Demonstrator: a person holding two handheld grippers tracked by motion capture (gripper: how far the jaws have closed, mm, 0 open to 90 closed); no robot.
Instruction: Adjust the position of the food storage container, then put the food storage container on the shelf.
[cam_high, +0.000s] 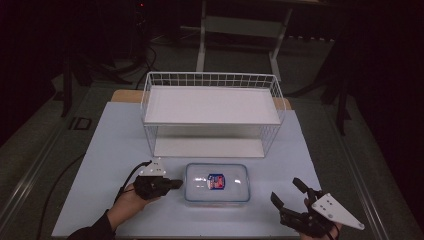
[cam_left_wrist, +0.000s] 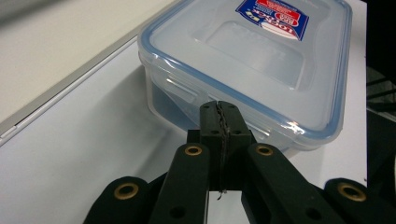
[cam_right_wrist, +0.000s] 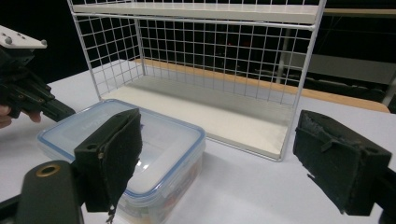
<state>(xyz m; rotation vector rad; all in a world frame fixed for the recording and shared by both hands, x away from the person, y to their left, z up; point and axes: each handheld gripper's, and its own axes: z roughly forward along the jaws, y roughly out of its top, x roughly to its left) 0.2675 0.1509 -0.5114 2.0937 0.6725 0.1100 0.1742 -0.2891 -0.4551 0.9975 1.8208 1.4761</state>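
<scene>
While idle: lidded container (cam_high: 216, 183) sits lower centre, before wire shelf (cam_high: 212, 112).
Left tool (cam_high: 172, 184): jaws closed, empty, nosing its side.
Right tool (cam_high: 286, 194): wide, clear.

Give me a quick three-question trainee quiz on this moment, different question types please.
1. True or false: the left gripper is shut, its tip by the container's left end.
2. The right gripper fingers are: A) shut B) open C) clamped on the lid.
3. Fill in: the two-tier wire rack stands ____ the container, on the table's far side.

Key: 1 true; 2 B; 3 behind.
</scene>
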